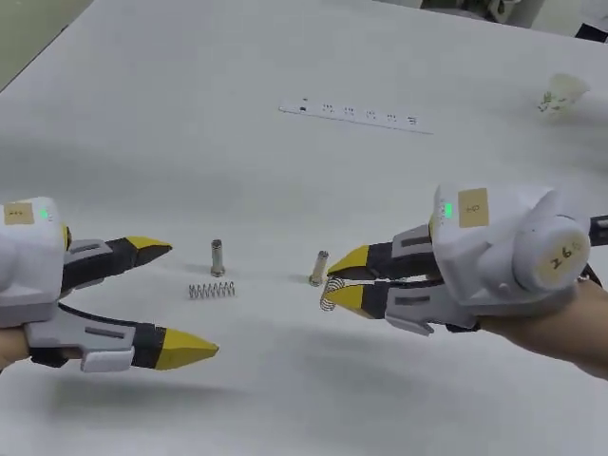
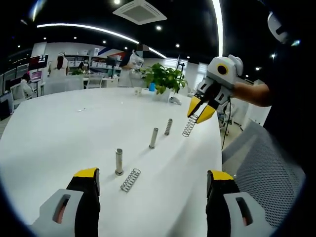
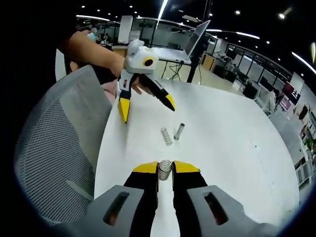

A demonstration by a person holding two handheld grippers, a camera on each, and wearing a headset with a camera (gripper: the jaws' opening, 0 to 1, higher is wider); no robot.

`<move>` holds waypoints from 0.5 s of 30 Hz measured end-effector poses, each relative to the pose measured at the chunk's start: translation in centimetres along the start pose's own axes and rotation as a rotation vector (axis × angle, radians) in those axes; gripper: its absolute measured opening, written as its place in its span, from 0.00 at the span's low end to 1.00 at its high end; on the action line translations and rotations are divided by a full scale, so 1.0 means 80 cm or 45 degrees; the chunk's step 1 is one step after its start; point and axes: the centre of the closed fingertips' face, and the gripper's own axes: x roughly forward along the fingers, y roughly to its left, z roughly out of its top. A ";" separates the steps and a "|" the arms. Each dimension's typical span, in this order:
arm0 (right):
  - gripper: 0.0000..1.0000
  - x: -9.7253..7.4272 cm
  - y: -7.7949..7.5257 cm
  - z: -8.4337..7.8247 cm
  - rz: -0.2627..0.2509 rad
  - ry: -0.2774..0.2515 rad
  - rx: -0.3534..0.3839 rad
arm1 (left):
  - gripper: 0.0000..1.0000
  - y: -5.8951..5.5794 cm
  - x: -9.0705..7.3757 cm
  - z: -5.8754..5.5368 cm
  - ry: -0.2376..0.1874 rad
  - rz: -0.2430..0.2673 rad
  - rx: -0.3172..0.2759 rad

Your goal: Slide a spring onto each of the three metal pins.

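Note:
Two bare metal pins stand upright on the white table (image 1: pixel 285 171): the left pin (image 1: pixel 218 258) (image 2: pixel 119 162) (image 3: pixel 179 131) and the middle pin (image 1: pixel 318 268) (image 2: pixel 153 138). Farther off, a third pin (image 2: pixel 168 127) appears to carry a spring. A loose spring (image 1: pixel 211 291) (image 2: pixel 130 179) (image 3: pixel 166 136) lies flat beside the left pin. My right gripper (image 1: pixel 334 283) (image 3: pixel 165 168) (image 2: pixel 200 109) is shut on a second spring (image 1: pixel 328 296) (image 3: pixel 165 169) (image 2: pixel 189 127), held just right of the middle pin. My left gripper (image 1: pixel 194 299) (image 2: pixel 153 174) (image 3: pixel 145 106) is open and holds nothing, left of the loose spring.
A flat white strip with small dark marks (image 1: pixel 351 114) lies farther back on the table. A pale crumpled object (image 1: pixel 565 95) sits at the far right. A grey mesh chair (image 3: pixel 59 148) (image 2: pixel 266 168) stands at the table's near side.

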 end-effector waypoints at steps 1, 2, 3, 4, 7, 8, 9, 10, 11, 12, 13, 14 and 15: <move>0.08 0.000 -0.001 -0.001 -0.002 0.002 0.002 | 0.92 0.001 0.000 0.001 -0.007 0.004 -0.007; 0.08 -0.001 -0.002 -0.001 -0.006 0.003 0.004 | 0.94 0.001 0.000 0.002 -0.012 0.009 -0.011; 0.08 -0.001 -0.004 -0.002 -0.013 0.001 0.005 | 0.95 0.002 -0.001 0.002 -0.014 0.012 -0.009; 0.08 -0.001 -0.004 -0.002 -0.015 0.001 0.006 | 0.96 0.002 -0.001 0.003 -0.016 0.014 -0.008; 0.08 -0.002 -0.008 -0.003 -0.026 0.003 0.013 | 0.98 0.005 -0.002 0.003 -0.023 0.031 -0.011; 0.08 -0.002 -0.008 -0.004 -0.026 0.004 0.018 | 0.98 0.005 -0.003 0.003 -0.027 0.033 -0.017; 0.08 -0.002 -0.009 -0.004 -0.027 0.005 0.017 | 0.98 0.006 -0.003 0.003 -0.030 0.038 -0.018; 0.08 -0.001 -0.010 -0.005 -0.030 0.005 0.017 | 0.98 0.007 -0.004 0.004 -0.032 0.040 -0.018; 0.08 -0.001 -0.011 -0.006 -0.033 0.008 0.018 | 0.98 0.007 -0.004 0.004 -0.033 0.041 -0.022; 0.08 -0.001 -0.011 -0.007 -0.032 0.012 0.017 | 0.98 0.008 -0.004 0.004 -0.035 0.042 -0.025; 0.08 0.000 -0.012 -0.007 -0.033 0.013 0.015 | 0.98 0.008 -0.004 0.005 -0.038 0.044 -0.025; 0.08 0.001 -0.013 -0.007 -0.034 0.013 0.016 | 0.98 0.008 -0.005 0.005 -0.040 0.045 -0.026; 0.08 0.002 -0.014 -0.007 -0.034 0.014 0.016 | 0.98 0.008 -0.005 0.005 -0.039 0.044 -0.028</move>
